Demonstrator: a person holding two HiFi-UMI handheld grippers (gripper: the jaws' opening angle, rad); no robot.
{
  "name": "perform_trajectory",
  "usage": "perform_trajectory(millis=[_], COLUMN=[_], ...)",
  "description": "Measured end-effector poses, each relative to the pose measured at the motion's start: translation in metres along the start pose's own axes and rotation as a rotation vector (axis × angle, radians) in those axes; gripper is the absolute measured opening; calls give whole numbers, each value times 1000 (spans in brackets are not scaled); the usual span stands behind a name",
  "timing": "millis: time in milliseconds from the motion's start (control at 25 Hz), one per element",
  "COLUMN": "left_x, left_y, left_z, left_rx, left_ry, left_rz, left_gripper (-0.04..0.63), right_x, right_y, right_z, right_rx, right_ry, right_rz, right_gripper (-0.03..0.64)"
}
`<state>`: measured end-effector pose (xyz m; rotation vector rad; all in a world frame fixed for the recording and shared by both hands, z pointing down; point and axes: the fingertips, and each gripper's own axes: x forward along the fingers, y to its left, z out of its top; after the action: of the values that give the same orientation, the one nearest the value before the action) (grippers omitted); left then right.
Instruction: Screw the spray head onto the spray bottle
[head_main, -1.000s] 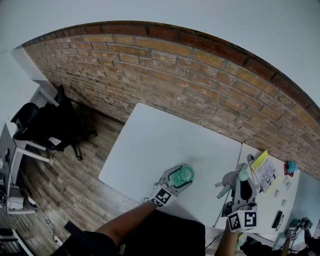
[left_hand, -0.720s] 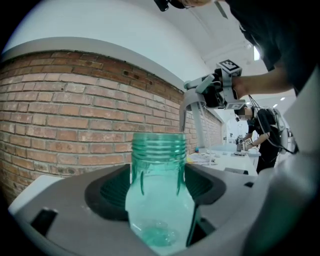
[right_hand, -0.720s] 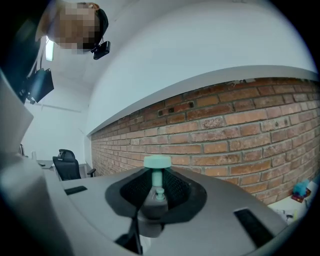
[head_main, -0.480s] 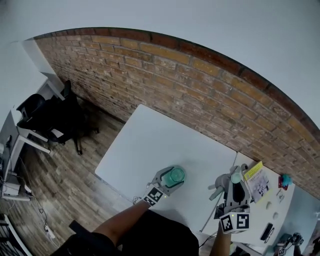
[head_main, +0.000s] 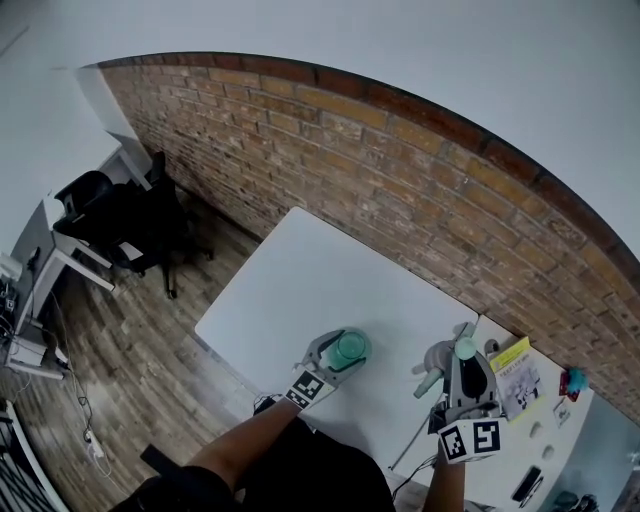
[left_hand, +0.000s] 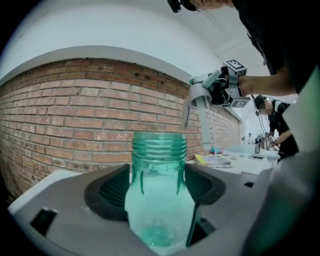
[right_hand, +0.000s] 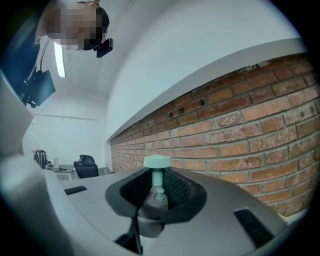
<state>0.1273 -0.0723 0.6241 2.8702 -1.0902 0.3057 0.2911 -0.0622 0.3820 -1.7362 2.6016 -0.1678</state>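
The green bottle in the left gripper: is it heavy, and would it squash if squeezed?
Probably light: the bottle looks translucent and empty. Likely thin plastic, so its walls may give under the fingers, though the threaded neck looks stiffer. Its smooth sides might slip.

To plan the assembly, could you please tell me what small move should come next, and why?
Probably carry the right gripper leftward until the spray head hangs over the bottle: its threaded neck stands open in the left gripper, and the two are apart.

Teal-green translucent bottle (left_hand: 159, 200); grey, mint-capped spray head (head_main: 440, 358); red-brick wall (head_main: 400, 170); white table (head_main: 300, 290).
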Motion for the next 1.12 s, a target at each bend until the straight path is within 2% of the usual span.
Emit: perform_trajectory(millis=[320,560,800,1120], left_x=[-1,0,-3,-2], left_y=[0,1,0,1], left_z=[0,1,1,0], left_rx=[-6,-4,-5,-12], left_ry=[0,-14,-15,-1], left_rz=[26,44,32,25], left_gripper=[327,327,327,327], right_x=[8,20,27,29], right_y=[-3,6,22,26], right_z=[6,10,17,37], right_rx=[8,6,-54,-56], right_ry=[-24,-28,-32,-59], right_rz=[7,55,79,79], right_gripper=[67,67,67,67])
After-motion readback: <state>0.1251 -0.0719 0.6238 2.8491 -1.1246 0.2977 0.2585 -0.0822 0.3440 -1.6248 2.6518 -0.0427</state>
